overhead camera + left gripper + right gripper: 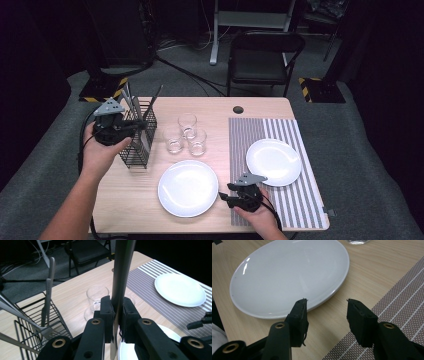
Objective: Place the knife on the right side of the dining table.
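The left gripper (116,315) is raised beside the black wire basket (137,140), its jaws closed tight on a flat, smooth metal knife (121,272) standing upright. The right gripper (325,307) rests low and wide open, holding nothing, beside the round glossy white plate (287,275).

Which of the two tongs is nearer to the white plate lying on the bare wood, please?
Right. The right tongs sit open just beside that plate's rim, nearly touching it. The left tongs are farther off, up at the wire cutlery basket, shut on a metal utensil.
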Available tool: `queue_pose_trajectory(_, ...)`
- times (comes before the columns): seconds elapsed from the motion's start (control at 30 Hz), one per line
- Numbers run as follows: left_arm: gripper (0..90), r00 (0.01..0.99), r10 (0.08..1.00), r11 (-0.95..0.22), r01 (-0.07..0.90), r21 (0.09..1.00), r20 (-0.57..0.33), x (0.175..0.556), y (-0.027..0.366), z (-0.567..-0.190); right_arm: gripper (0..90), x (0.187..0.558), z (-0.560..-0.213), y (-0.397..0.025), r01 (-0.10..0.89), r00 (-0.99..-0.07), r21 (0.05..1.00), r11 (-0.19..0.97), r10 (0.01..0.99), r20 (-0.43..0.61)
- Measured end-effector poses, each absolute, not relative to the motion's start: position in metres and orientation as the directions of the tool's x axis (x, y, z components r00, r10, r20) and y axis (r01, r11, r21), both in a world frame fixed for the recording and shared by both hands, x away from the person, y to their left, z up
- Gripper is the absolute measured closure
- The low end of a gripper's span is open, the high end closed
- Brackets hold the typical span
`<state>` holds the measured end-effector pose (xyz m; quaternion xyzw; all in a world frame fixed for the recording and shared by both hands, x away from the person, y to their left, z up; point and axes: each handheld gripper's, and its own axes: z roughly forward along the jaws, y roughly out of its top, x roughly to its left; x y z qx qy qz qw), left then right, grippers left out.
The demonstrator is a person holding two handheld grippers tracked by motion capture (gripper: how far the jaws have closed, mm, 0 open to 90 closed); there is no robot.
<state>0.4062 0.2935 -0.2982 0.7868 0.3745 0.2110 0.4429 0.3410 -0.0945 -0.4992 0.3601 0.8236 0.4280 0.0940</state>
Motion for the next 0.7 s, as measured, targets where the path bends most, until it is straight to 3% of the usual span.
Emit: queue_pose_trajectory(0.7, 82.0, 0.694, 0.72, -0.359, 0.39, 0.848, -0.015, 0.392, 0.276, -0.321, 50.6, 0.341, -0.5, -0.094, 0.512, -0.724, 0.772, 0.376, 0.672, 0.153)
